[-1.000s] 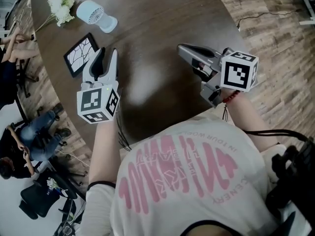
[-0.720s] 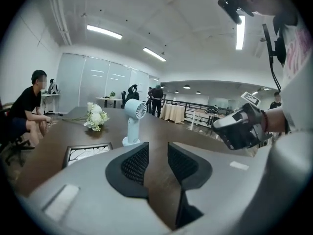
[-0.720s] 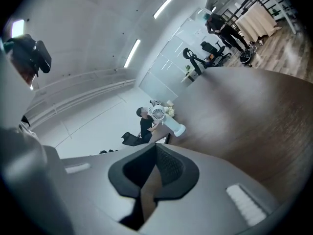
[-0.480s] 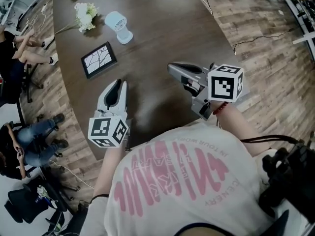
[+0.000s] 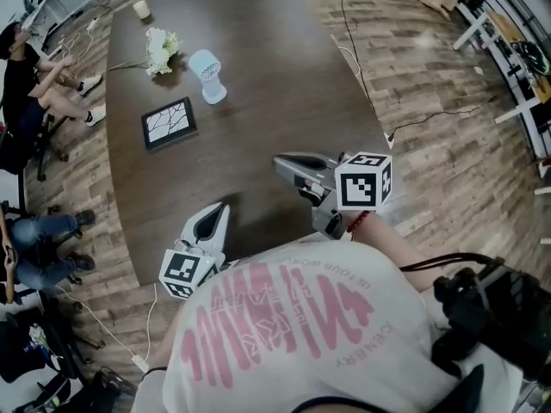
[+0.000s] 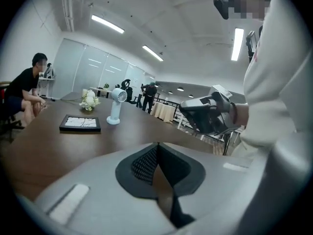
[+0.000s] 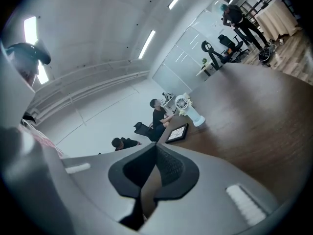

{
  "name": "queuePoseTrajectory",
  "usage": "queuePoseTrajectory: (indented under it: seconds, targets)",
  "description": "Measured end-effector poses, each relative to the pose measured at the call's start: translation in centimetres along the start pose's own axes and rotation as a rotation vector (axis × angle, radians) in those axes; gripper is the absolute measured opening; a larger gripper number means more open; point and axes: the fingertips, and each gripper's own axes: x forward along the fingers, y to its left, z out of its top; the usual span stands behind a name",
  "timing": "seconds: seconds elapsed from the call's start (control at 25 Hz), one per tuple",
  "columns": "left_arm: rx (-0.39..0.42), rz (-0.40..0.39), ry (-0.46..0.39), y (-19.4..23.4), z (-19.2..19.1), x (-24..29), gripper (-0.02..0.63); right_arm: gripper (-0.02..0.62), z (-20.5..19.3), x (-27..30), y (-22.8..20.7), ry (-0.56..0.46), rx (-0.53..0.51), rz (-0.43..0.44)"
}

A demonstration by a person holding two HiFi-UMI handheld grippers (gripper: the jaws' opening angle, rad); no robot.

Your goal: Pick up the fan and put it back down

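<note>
- Table (image 5: 284,76): long dark top. Both tools sit at the near end by the person, and the task's thing is at the far left end.
- Left gripper (image 5: 221,208): jaws have just closed, pads together with nothing between them. It points up the table, and the fan sits slightly left of its centreline.
- Right gripper (image 5: 280,159): jaws together, also empty. It is angled left across the table, with its tips a bit further up the table than the left's.
- Framed picture (image 5: 168,123): lies flat between the left gripper and the fan, a little left of that line.
- Fan (image 5: 208,77): upright on its base, long axis vertical with the round head on top, well apart from both tools. It is ahead and to the left of both.
  - My read on reach is that the left gripper lines up straighter on it and the right's tips look slightly closer. It's too close to call.
  - The fan standing there with both tools empty and well short fits either case: waiting to be lifted, or already set back down.
- Flowers (image 5: 160,48): just beside the fan, on its far-left side. They crowd that flank, while the stem's right side is open.
</note>
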Motion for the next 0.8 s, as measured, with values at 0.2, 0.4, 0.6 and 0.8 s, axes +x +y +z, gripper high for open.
queuePoseTrajectory:
  seconds: [0.2,0.4,0.6,0.8]
  targets:
    - [-0.079,0.059,-0.005,-3.6,-1.3,0.4,0.014,0.002,-1.3,-4.3,-1.7,0.006,0.082,-0.011]
    - [-0.074,0.063,-0.025,-8.2,-1.6,1.4,0.014,0.000,-3.0,-8.6,-3.0,0.010,0.134,-0.005]
    - [-0.098,0.091,-0.025,-10.4,-2.9,1.3,0.014,0.000,-4.1,-11.3,-4.2,0.042,0.062,-0.037]
    - [-0.098,0.123,-0.033,-13.3,-3.8,0.9,0.014,0.002,-5.2,-14.0,-4.2,0.076,-0.001,-0.035]
